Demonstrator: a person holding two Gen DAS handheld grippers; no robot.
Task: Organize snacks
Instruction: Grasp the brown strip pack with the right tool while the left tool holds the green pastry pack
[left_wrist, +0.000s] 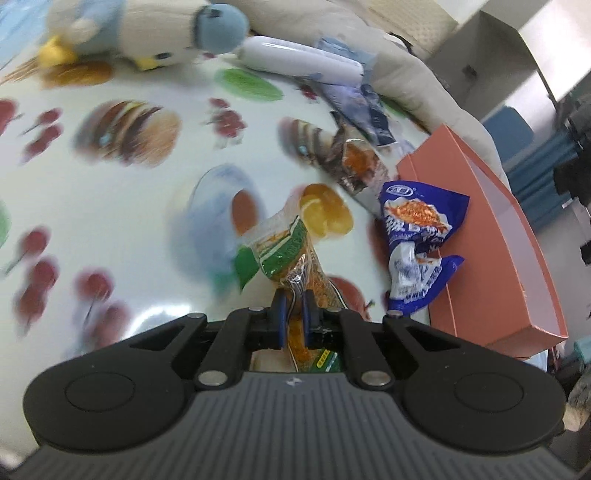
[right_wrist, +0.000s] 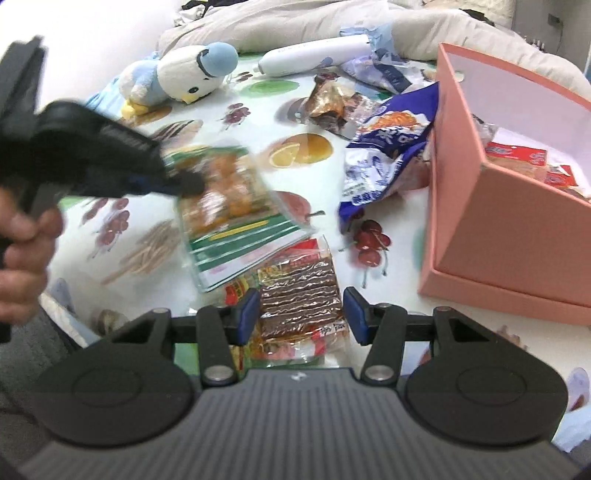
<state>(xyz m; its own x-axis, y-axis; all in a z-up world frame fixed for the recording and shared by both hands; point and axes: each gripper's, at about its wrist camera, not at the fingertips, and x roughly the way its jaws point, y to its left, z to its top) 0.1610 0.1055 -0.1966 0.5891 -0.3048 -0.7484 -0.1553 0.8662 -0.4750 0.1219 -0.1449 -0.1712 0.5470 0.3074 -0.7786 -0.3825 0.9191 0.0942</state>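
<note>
My left gripper (left_wrist: 293, 310) is shut on a green and orange snack packet (left_wrist: 284, 254), which hangs crumpled between the pads above the table. The right wrist view shows the same left gripper (right_wrist: 177, 184) carrying the packet (right_wrist: 229, 199), blurred, with a hand (right_wrist: 22, 236) on its handle. My right gripper (right_wrist: 303, 314) points down at a red and brown snack packet (right_wrist: 299, 299) lying on the table, its blue pads (right_wrist: 249, 314) pressed on the packet's two sides. A pink box (right_wrist: 509, 229) with red packets inside stands to the right.
A blue and white snack bag (right_wrist: 384, 155) leans against the pink box (left_wrist: 498, 258), and a brown packet (right_wrist: 328, 103) lies behind it. A plush bird (right_wrist: 184, 74), a white bottle (right_wrist: 314, 53) and a grey blanket (right_wrist: 295, 22) line the far side of the printed tablecloth (left_wrist: 110, 203).
</note>
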